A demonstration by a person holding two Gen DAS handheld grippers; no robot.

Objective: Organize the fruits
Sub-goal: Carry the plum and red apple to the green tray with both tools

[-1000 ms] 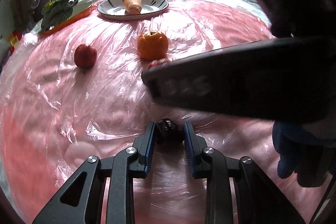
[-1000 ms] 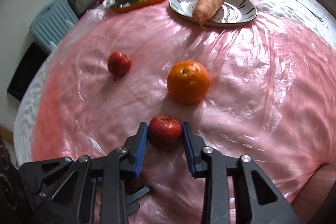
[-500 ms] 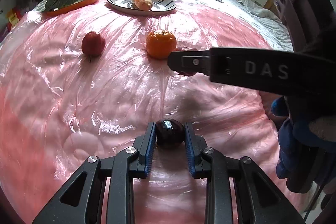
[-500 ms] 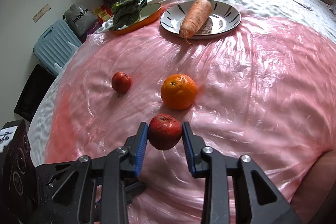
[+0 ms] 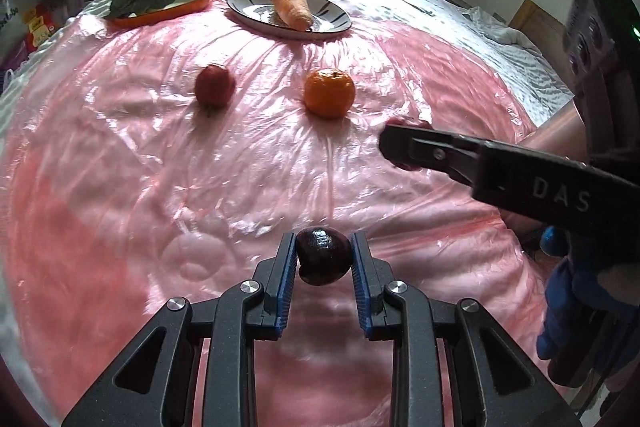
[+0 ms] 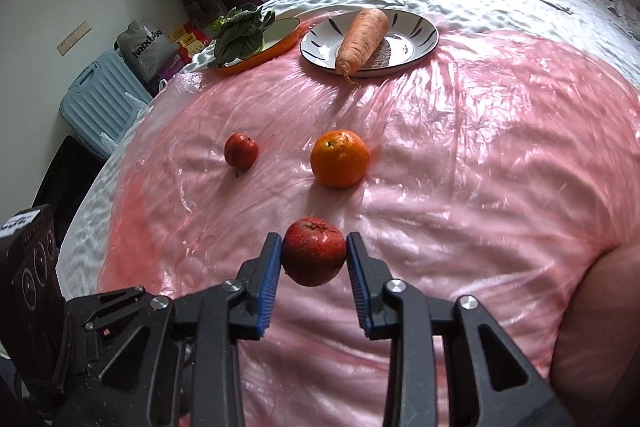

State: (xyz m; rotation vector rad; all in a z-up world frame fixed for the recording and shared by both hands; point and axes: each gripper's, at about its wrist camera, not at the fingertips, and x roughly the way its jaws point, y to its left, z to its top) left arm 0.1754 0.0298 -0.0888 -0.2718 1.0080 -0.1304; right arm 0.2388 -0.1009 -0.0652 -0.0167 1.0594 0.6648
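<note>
My left gripper [image 5: 323, 255] is shut on a dark purple plum [image 5: 322, 255] and holds it above the pink plastic sheet. My right gripper [image 6: 313, 259] is shut on a red apple [image 6: 313, 251], also lifted off the sheet; it shows from the side in the left wrist view [image 5: 404, 145]. An orange [image 6: 339, 157] [image 5: 329, 92] and a small red apple [image 6: 241, 151] [image 5: 214, 85] lie on the sheet farther ahead, apart from each other.
A striped white plate [image 6: 416, 43] [image 5: 332, 23] holds a carrot [image 6: 362, 39] at the far side. An orange dish [image 6: 276, 45] with leafy greens [image 6: 240, 35] sits left of it. A blue suitcase [image 6: 100, 103] stands beside the bed.
Both grippers have risen with their fruits and pulled back, so the sheet and far plates show from higher up. The right gripper has moved rightward in the left wrist view.
</note>
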